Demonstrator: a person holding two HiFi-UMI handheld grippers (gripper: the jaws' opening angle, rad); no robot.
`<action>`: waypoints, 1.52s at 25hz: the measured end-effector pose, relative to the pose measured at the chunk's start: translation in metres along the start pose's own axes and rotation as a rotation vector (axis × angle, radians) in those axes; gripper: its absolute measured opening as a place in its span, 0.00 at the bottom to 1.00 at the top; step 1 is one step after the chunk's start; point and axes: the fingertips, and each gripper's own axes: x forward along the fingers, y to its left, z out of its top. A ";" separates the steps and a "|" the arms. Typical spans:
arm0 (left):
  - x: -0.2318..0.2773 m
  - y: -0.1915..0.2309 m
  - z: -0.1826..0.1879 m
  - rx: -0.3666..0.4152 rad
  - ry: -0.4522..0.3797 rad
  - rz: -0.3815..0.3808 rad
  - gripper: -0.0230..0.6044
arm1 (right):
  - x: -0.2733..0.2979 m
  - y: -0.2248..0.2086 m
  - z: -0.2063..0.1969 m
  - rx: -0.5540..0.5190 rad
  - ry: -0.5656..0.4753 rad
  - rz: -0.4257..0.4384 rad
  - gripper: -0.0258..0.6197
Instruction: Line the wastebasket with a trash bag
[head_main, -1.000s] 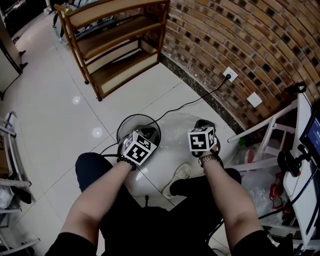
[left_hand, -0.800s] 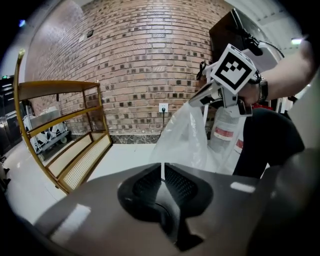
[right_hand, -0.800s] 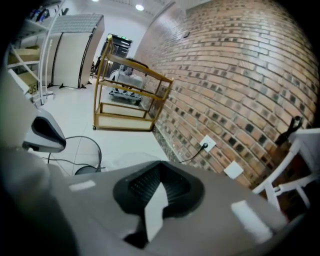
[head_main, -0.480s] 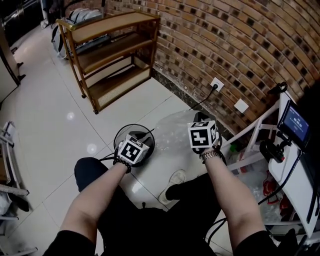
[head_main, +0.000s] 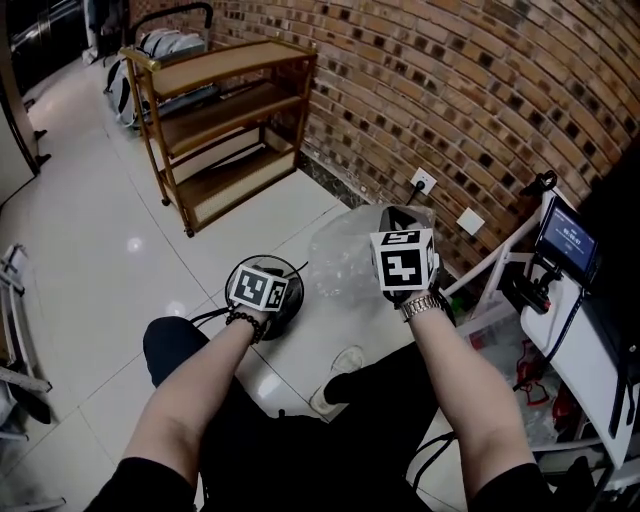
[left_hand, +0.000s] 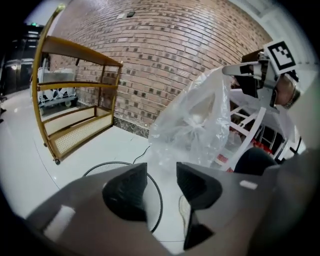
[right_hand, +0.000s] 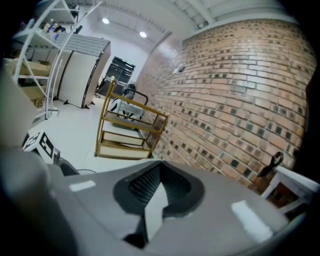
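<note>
A clear trash bag (head_main: 340, 265) hangs from my raised right gripper (head_main: 400, 215), which is shut on the bag's top edge; a pale strip of film (right_hand: 156, 207) is pinched between its pads. The black wire wastebasket (head_main: 285, 265) stands on the floor, mostly under my left gripper (head_main: 272, 296). The left gripper's (left_hand: 161, 185) jaws are opening, with nothing between them. In the left gripper view the bag (left_hand: 200, 125) dangles just beyond them from the right gripper (left_hand: 239, 71), above the basket rim (left_hand: 95, 169).
A wooden shelf unit (head_main: 215, 120) stands at the back left along the brick wall. A wall socket (head_main: 423, 184) feeds a black cable running to the basket. A white rack (head_main: 520, 250) with a screen (head_main: 565, 235) stands at the right. The person's shoe (head_main: 335, 380) is below the bag.
My right gripper has risen and lifted the bag off the floor. The left gripper has stayed over the basket and its marker cube has rolled.
</note>
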 end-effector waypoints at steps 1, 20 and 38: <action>0.001 -0.001 0.001 -0.030 -0.009 -0.008 0.30 | -0.005 0.001 0.007 0.000 -0.014 0.005 0.04; -0.018 0.046 -0.013 -0.569 -0.212 -0.095 0.23 | -0.037 0.035 0.056 0.023 -0.120 0.133 0.04; -0.151 0.082 0.007 -0.233 -0.157 0.152 0.04 | -0.001 0.098 -0.005 0.087 -0.004 0.287 0.04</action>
